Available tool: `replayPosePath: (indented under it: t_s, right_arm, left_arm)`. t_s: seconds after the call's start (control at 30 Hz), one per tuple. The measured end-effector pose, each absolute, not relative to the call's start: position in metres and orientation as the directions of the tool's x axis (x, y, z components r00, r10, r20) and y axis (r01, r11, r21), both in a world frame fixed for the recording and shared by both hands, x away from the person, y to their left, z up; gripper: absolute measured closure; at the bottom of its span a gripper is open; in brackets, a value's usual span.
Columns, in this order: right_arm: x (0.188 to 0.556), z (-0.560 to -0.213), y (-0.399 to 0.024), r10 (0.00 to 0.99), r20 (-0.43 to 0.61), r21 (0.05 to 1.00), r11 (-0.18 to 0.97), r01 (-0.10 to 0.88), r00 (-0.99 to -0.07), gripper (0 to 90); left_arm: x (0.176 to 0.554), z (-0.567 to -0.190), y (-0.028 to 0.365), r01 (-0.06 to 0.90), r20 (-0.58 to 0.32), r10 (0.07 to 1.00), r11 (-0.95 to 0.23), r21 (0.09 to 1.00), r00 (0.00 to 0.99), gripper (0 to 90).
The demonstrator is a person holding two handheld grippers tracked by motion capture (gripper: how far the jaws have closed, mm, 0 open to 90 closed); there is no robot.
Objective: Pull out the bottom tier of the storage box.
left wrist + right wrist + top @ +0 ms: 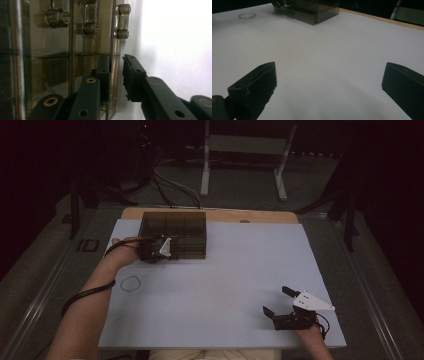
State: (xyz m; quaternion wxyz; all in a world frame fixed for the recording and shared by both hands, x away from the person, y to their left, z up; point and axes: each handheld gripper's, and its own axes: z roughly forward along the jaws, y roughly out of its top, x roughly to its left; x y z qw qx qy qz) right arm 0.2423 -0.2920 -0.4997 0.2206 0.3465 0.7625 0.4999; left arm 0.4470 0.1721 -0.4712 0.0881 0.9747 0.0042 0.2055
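Dim room, white sheet-covered table (225, 285). High view: smoked translucent plastic organiser box with compartments (174, 234) sits at 11 o'clock on the sheet; left gripper (172, 249) is at its near-left wall, small clear beaded ring (131, 283) lies apart at 9 o'clock, right gripper (276, 301) rests at 5 o'clock, jaws spread wide, nothing in them. Left gripper view: jaws straddle the box's thin side wall (110, 50), one inside, one outside, pinched nearly onto it; contact not resolvable. Right gripper view: box (312, 10) at 12 o'clock, ring (247, 15) at 10 o'clock.
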Motion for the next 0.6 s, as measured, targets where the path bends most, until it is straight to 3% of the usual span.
replayPosePath:
  t_s: [0.4,0.6]
  right_arm:
    - [0.242,-0.499,-0.293,0.748,0.012,0.917,0.257,0.306,-0.663,0.0]
    - [0.242,-0.499,-0.293,0.749,0.013,0.916,0.257,0.307,-0.663,0.0]
  left_arm:
    - [0.455,-0.476,0.161,-0.058,0.396,-0.022,-0.995,0.078,0.918,83.8]
    - [0.462,-0.475,0.158,-0.05,0.351,-0.029,-0.997,0.051,0.936,84.3]
